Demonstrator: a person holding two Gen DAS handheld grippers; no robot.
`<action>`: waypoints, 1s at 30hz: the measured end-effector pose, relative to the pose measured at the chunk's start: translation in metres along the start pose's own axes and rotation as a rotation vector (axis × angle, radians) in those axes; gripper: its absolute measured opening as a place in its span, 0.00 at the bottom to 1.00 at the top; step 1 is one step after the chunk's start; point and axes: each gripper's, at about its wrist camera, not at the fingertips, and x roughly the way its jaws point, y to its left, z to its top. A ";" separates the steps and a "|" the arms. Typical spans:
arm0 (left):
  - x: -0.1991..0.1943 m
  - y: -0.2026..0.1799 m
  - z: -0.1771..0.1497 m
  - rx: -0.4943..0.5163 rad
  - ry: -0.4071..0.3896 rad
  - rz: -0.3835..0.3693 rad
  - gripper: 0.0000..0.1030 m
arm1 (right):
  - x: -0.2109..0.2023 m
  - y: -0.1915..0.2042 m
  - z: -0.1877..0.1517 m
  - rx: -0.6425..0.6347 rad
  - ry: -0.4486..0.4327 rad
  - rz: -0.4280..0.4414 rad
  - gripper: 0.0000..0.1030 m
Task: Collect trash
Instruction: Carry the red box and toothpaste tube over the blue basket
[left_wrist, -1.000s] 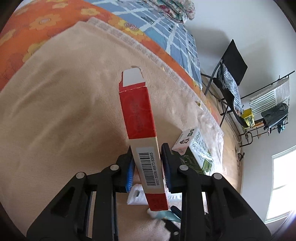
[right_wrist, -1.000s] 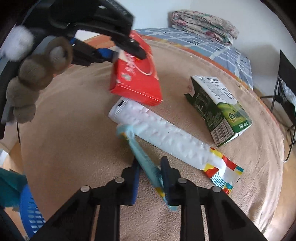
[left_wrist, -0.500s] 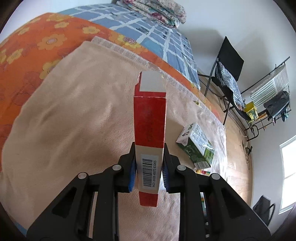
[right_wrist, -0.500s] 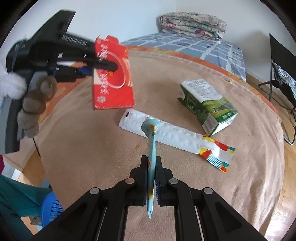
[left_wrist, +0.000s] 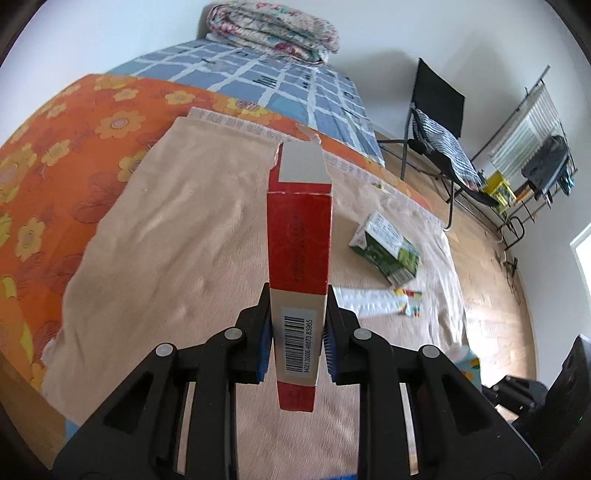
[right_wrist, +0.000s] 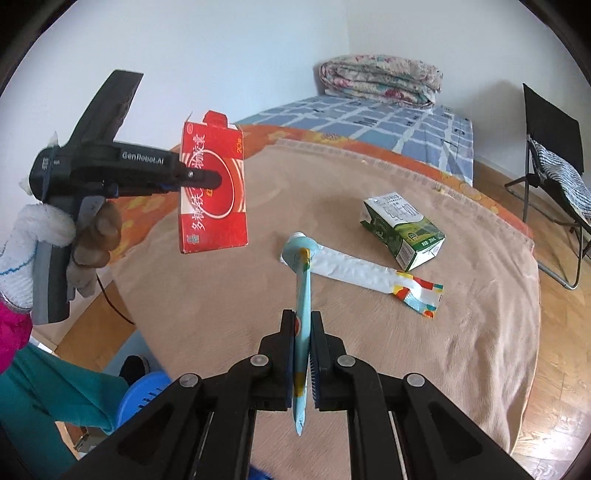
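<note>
My left gripper (left_wrist: 297, 332) is shut on a flat red carton (left_wrist: 300, 243) with a barcode, held upright above the beige blanket (left_wrist: 184, 240). The carton also shows in the right wrist view (right_wrist: 212, 188), clamped by the left gripper (right_wrist: 218, 179). My right gripper (right_wrist: 304, 350) is shut on a light blue squeezed tube (right_wrist: 303, 295), lifted off the blanket. A green and white milk carton (right_wrist: 404, 232) and a long white wrapper with a coloured end (right_wrist: 369, 273) lie on the blanket ahead; both show in the left wrist view, carton (left_wrist: 386, 249) and wrapper (left_wrist: 376, 299).
A blue basket (right_wrist: 144, 398) stands on the floor at the bed's near left edge. A folded quilt (right_wrist: 380, 79) lies at the head of the bed. A black folding chair (right_wrist: 554, 155) stands to the right, and a clothes rack (left_wrist: 532, 155) beyond it.
Both grippers have risen and pulled back from the bed with their loads. The red carton and the blue tube are higher, and more of the bed and room shows.
</note>
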 end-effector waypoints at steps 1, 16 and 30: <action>-0.004 -0.001 -0.003 0.009 -0.001 -0.001 0.22 | -0.005 0.002 -0.002 0.002 -0.004 0.002 0.05; -0.074 -0.014 -0.072 0.115 -0.038 -0.054 0.22 | -0.057 0.063 -0.054 -0.017 -0.074 0.066 0.05; -0.086 0.003 -0.153 0.061 0.063 -0.119 0.22 | -0.067 0.088 -0.112 0.005 -0.046 0.126 0.05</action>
